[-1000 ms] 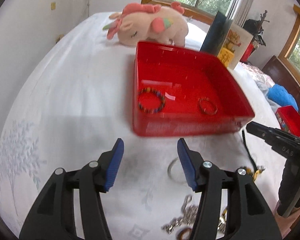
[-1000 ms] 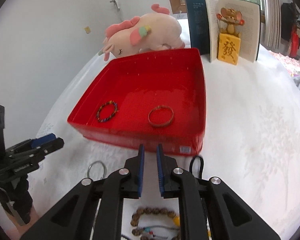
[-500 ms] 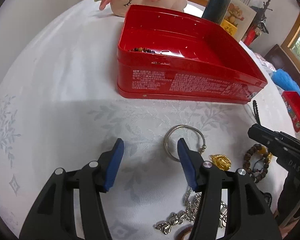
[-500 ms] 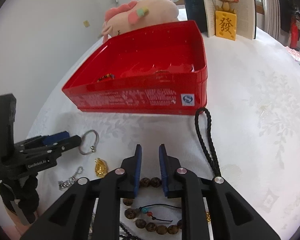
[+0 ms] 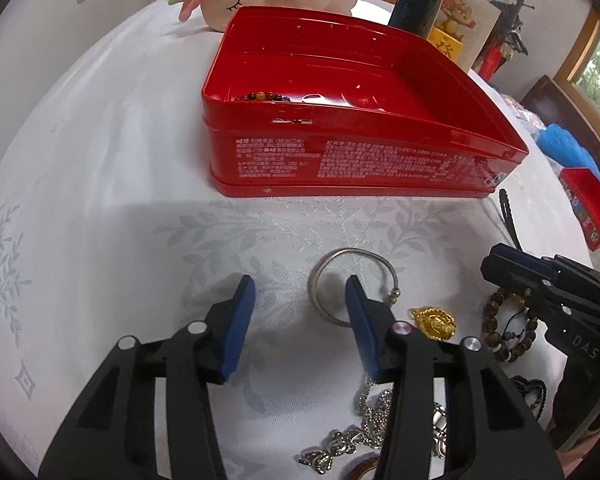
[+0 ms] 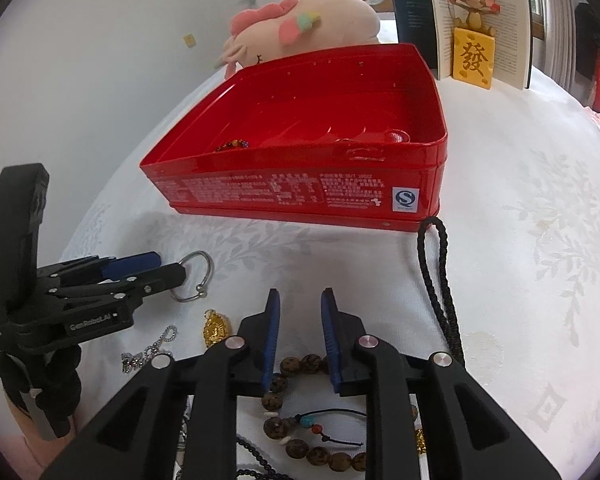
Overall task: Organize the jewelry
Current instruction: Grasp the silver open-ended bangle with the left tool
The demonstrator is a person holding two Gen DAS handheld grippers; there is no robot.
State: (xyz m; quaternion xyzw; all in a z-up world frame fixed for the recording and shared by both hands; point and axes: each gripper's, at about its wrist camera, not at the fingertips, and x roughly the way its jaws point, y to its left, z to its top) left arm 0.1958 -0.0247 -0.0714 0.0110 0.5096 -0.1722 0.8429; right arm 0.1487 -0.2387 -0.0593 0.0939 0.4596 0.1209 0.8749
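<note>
Here the silver bangle [image 5: 354, 286] lies flat on the white embroidered tablecloth [image 5: 100, 240], near the front wall of the red tin box [image 5: 340, 160]. The left gripper [image 5: 300, 320] hovers low over it with jaws closing: its right blue pad sits over the near part of the ring, the left pad stands clear of it on bare cloth, and neither pad presses on the metal. From the right wrist view the left gripper [image 6: 148, 266] reaches the bangle [image 6: 196, 276] with its tips at the ring's edge.

Just beside the bangle lies a gold pendant [image 5: 434, 322], and nearer the camera a silver chain [image 5: 364, 412] with a charm. The right gripper [image 6: 300, 322] hangs over a wooden bead bracelet [image 6: 284, 404], jaws narrow and opening, with a few beads between the pads but no grip on them. A black braided cord [image 6: 436, 280] runs from the box's corner toward that gripper.

Inside the box a multicoloured bead bracelet [image 5: 262, 97] rests near the front left corner. Behind the box sit a pink plush toy [image 6: 300, 28] and an open book [image 6: 460, 20] with a mouse figurine [image 6: 474, 36].
</note>
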